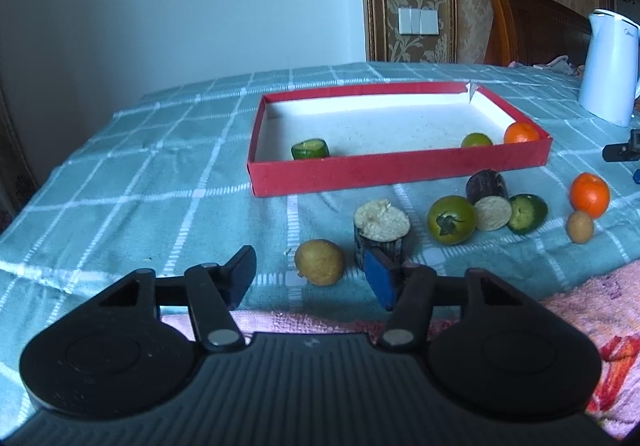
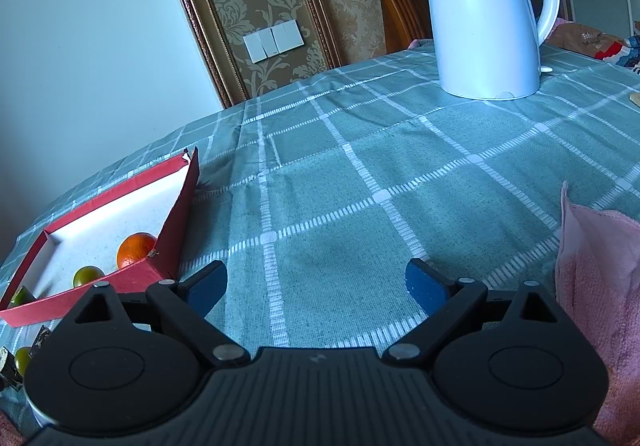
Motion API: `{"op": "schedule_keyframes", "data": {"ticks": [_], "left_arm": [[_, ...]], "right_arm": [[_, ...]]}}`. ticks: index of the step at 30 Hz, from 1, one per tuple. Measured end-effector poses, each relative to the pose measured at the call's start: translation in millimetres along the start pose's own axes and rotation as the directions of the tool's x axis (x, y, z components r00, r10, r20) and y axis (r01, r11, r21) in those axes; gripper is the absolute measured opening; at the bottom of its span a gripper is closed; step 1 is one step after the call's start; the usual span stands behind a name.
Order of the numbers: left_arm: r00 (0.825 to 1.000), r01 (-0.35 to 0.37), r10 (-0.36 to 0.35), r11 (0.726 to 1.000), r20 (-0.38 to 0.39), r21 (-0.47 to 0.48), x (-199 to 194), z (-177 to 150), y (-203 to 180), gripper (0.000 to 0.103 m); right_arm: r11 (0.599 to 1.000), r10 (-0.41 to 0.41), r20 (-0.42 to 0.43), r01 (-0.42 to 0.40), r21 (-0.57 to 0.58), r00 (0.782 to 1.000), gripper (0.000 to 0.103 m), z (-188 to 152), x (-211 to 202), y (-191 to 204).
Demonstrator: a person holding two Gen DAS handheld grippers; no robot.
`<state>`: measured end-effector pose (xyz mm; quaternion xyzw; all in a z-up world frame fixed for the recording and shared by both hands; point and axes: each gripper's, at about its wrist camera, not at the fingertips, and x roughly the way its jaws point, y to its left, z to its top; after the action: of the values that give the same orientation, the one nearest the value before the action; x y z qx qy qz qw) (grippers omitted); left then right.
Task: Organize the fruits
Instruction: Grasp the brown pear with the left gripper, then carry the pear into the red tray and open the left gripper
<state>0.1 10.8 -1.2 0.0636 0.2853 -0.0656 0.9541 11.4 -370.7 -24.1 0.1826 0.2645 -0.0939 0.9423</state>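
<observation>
A red box (image 1: 360, 170) with a white inside holds a cucumber piece (image 1: 311, 149), a green tomato (image 1: 476, 140) and an orange (image 1: 521, 132). In front of it lie a yellow-brown fruit (image 1: 320, 262), a dark cane stub (image 1: 382, 234), a green tomato (image 1: 451, 219), a second cane stub (image 1: 489, 197), a cucumber piece (image 1: 527, 213), an orange (image 1: 589, 194) and a small brown fruit (image 1: 579, 226). My left gripper (image 1: 314, 278) is open and empty, its fingers either side of the yellow-brown fruit. My right gripper (image 2: 316, 286) is open and empty over bare cloth, right of the box (image 2: 132, 278).
A white kettle (image 2: 486, 9) stands at the back right and also shows in the left wrist view (image 1: 610, 65). A pink towel (image 2: 600, 286) lies at the right edge and along the near edge (image 1: 580, 310). The table has a green checked cloth (image 2: 360, 173).
</observation>
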Motion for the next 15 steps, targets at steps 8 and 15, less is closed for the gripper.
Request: {"op": "schedule_keyframes", "data": {"ticks": [8, 15], "left_arm": [[0.999, 0.021, -0.023, 0.999, -0.034, -0.044, 15.6, 3.8, 2.3, 0.027], [0.999, 0.007, -0.004, 0.999, 0.05, -0.054, -1.6, 14.0, 2.0, 0.027]], "right_arm": [[1.0, 0.001, 0.001, -0.001, 0.001, 1.0, 0.097, -0.2, -0.4, -0.1], [1.0, 0.001, 0.0, -0.001, 0.001, 1.0, 0.097, 0.0, -0.2, 0.3]]}}
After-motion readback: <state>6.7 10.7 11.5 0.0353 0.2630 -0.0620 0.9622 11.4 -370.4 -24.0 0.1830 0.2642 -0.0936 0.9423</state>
